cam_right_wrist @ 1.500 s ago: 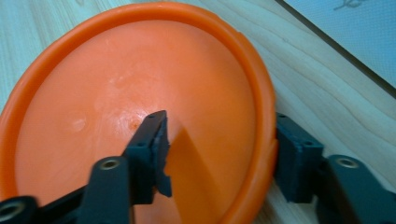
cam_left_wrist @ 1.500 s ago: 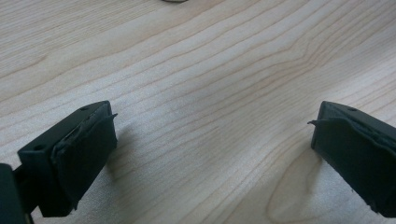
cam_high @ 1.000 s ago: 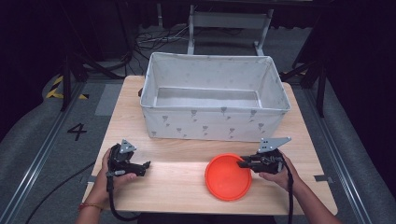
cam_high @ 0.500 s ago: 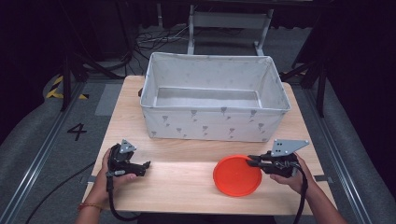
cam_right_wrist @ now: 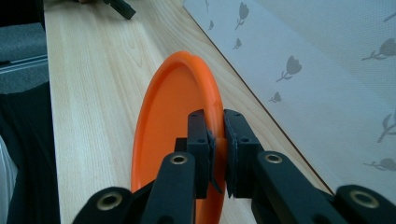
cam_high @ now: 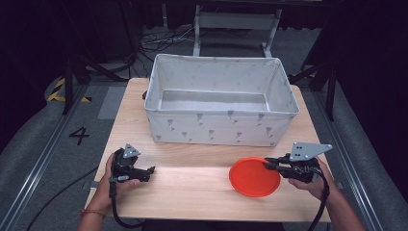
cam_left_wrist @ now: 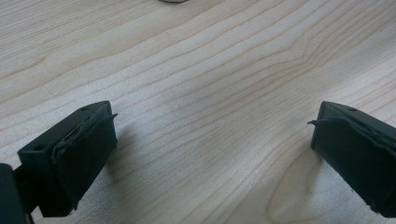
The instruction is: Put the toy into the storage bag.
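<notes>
An orange plate (cam_high: 254, 177) hangs just over the wooden table (cam_high: 192, 187) at the front right, in front of the fabric box. My right gripper (cam_high: 267, 163) is shut on its right rim, and in the right gripper view the rim of the orange plate (cam_right_wrist: 170, 107) is pinched between the two pads, the plate seen edge-on. At the front left my left gripper (cam_high: 149, 172) rests low over the table. The left gripper view has its jaws wide apart over bare wood, so the left gripper (cam_left_wrist: 210, 144) is open with nothing in it.
A large white fabric box (cam_high: 219, 129) with a grey flower print stands open at the back middle of the table. Its printed wall (cam_right_wrist: 327, 70) lies close to the right of the plate. Dark floor and cables surround the table.
The right gripper has lifted and carried the orange plate to the right, toward the table's right edge. The left gripper has stayed where it was.
</notes>
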Motion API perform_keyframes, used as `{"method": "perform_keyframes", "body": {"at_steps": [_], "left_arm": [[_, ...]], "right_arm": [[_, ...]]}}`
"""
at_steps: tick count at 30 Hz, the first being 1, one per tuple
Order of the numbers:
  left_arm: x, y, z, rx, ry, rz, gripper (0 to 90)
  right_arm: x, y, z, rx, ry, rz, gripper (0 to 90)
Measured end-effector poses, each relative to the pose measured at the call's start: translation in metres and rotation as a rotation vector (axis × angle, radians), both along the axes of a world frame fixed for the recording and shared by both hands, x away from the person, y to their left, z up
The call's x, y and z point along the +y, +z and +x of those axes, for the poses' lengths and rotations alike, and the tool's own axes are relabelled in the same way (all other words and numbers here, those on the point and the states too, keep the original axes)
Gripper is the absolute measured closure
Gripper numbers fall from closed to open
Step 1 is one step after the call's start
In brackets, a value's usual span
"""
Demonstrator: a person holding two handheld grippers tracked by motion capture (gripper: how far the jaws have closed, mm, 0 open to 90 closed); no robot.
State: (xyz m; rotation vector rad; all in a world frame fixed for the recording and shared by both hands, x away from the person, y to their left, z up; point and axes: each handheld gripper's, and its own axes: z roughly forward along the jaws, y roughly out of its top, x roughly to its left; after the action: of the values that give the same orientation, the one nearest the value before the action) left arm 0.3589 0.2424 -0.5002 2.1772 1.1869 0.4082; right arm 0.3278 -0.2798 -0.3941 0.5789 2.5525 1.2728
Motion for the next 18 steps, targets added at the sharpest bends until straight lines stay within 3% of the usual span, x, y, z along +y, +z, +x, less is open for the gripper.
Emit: {"method": "perform_keyframes", "body": {"at_steps": [18], "left_arm": [[0.0,0.0,0.0,0.0,0.0,-0.001,0.5]], "right_arm": [[-0.012,0.029,-0.012,-0.062,-0.068,-0.027,82.7]]}}
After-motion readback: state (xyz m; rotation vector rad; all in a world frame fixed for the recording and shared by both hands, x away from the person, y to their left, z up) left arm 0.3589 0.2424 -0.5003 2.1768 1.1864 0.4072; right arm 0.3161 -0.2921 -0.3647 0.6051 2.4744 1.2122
